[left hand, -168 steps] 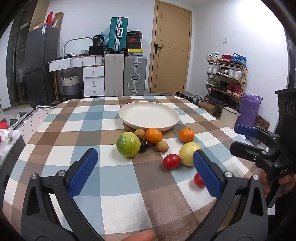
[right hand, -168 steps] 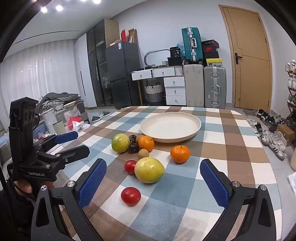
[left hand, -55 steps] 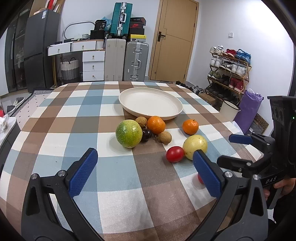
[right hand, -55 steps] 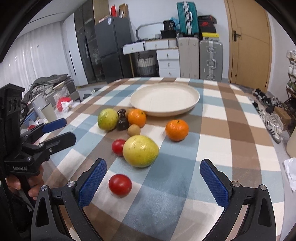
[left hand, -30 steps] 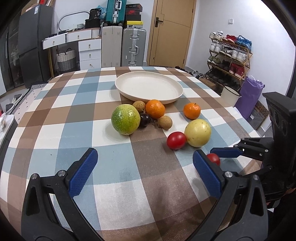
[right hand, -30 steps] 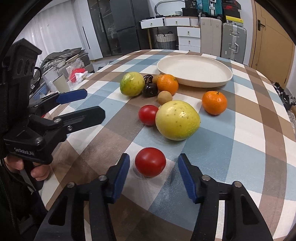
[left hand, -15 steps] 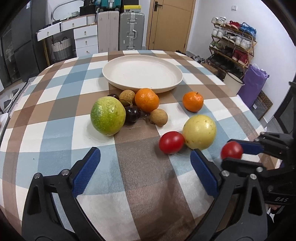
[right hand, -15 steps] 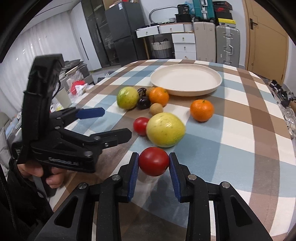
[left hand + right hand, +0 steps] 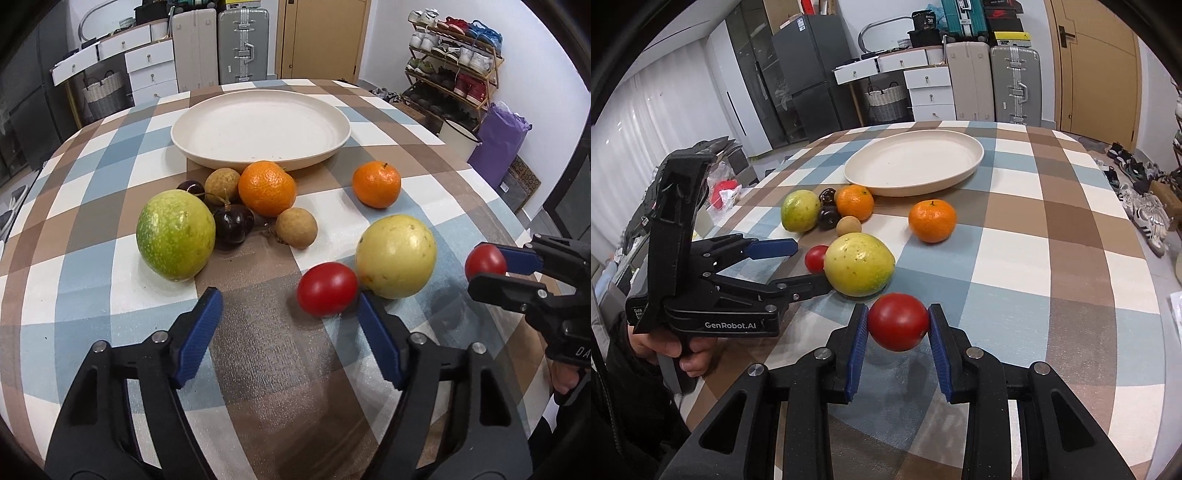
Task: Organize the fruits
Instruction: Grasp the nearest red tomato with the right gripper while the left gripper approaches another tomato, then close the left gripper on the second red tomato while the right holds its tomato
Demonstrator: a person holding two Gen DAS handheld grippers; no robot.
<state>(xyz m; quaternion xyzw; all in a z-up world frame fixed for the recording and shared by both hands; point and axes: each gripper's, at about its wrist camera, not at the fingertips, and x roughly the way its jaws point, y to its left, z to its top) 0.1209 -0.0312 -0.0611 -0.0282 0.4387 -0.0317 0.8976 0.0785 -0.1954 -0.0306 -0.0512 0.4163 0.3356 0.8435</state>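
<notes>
My right gripper (image 9: 897, 325) is shut on a red tomato (image 9: 897, 326) and holds it a little above the table, near the front; it also shows in the left wrist view (image 9: 484, 263). My left gripper (image 9: 290, 325) is open and low, its right finger beside a second red tomato (image 9: 327, 289) that touches a yellow fruit (image 9: 396, 256). A green fruit (image 9: 175, 235), two oranges (image 9: 266, 188) (image 9: 376, 184), two dark plums (image 9: 233, 225) and two brown longans (image 9: 296, 227) lie before the empty cream plate (image 9: 207, 146).
The checked round table (image 9: 1071, 258) drops off at the right, with shoes on the floor there (image 9: 1145, 206). Suitcases (image 9: 1015, 85), drawers and a fridge stand behind. A shoe rack (image 9: 454, 74) is at the far right.
My right gripper closed on the front tomato and lifted it off the table. My left gripper moved forward and down towards the second tomato, its jaws a little narrower.
</notes>
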